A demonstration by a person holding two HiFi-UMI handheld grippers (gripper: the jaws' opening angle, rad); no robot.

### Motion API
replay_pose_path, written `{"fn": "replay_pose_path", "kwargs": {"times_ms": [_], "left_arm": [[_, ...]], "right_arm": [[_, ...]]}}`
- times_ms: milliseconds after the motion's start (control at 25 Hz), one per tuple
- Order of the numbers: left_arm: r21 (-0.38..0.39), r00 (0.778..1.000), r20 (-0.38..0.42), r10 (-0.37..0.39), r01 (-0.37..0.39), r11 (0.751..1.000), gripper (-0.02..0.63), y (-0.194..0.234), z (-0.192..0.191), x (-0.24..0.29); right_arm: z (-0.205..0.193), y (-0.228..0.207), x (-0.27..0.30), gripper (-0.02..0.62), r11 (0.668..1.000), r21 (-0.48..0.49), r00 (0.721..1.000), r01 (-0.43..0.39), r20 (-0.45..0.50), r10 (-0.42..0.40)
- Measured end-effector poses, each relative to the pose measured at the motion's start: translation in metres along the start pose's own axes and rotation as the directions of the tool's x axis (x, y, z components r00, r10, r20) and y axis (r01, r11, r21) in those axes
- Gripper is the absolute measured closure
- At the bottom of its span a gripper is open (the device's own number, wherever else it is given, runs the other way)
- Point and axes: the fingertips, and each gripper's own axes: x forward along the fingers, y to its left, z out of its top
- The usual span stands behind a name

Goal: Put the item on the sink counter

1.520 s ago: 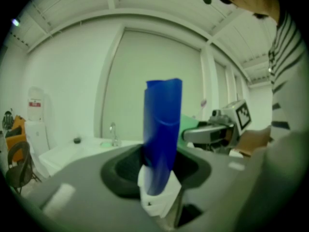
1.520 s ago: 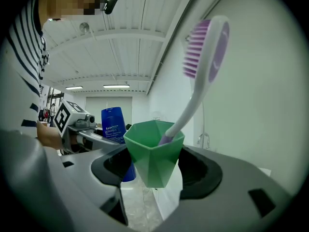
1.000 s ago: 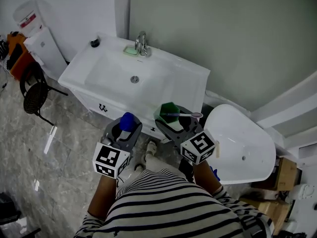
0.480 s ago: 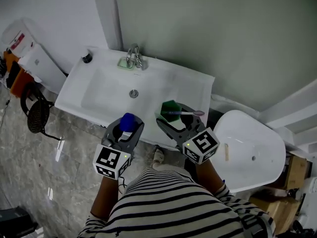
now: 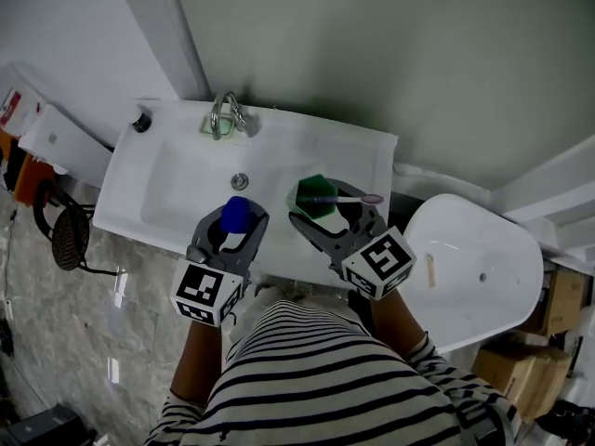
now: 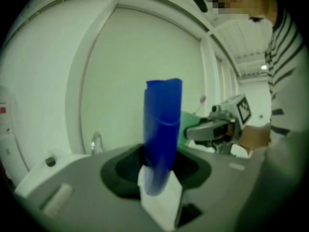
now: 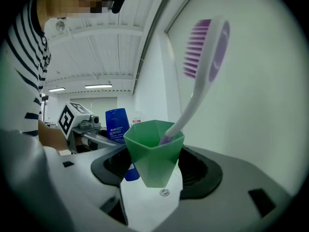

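Observation:
My left gripper (image 5: 228,232) is shut on a blue tube (image 5: 234,216), held upright over the front of the white sink counter (image 5: 349,147). In the left gripper view the blue tube (image 6: 161,129) stands between the jaws. My right gripper (image 5: 321,214) is shut on a green cup (image 5: 314,196) with a purple-and-white toothbrush (image 5: 349,199) in it, over the counter's right part. In the right gripper view the green cup (image 7: 153,156) sits between the jaws and the toothbrush (image 7: 200,76) leans up and right out of it.
The basin has a drain (image 5: 240,181), a chrome tap (image 5: 223,114) and a green soap dish (image 5: 216,126) at the back, and a black thing (image 5: 141,122) at the back left corner. A white toilet (image 5: 474,272) stands to the right, a black chair (image 5: 65,235) to the left.
The sink counter has come closer beneath both grippers as the person moved up to it. Both grippers now hang over the counter, each with its item still held.

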Motion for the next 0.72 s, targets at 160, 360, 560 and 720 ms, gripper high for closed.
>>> {"fn": "replay_pose_path", "kwargs": {"times_ms": [160, 360, 560, 720], "left_arm": [[0.002, 0.999, 0.002, -0.035, 0.035, 0.999, 0.440, 0.008, 0.001, 0.013], [0.000, 0.995, -0.009, -0.100, 0.100, 0.995, 0.440, 0.023, 0.002, 0.035], [0.002, 0.987, -0.017, -0.158, 0.158, 0.987, 0.440, 0.041, 0.002, 0.059], [0.004, 0.985, -0.020, -0.170, 0.170, 0.985, 0.440, 0.062, 0.001, 0.080]], "right_arm": [[-0.005, -0.010, 0.002, 0.290, 0.999, 0.013, 0.999, 0.041, -0.014, -0.041], [-0.005, -0.025, 0.013, 0.290, 0.994, 0.032, 0.994, 0.103, -0.025, -0.102], [-0.009, -0.042, 0.035, 0.290, 0.987, 0.052, 0.988, 0.151, -0.039, -0.149], [-0.016, -0.062, 0.057, 0.290, 0.983, 0.047, 0.983, 0.178, -0.057, -0.176]]}}
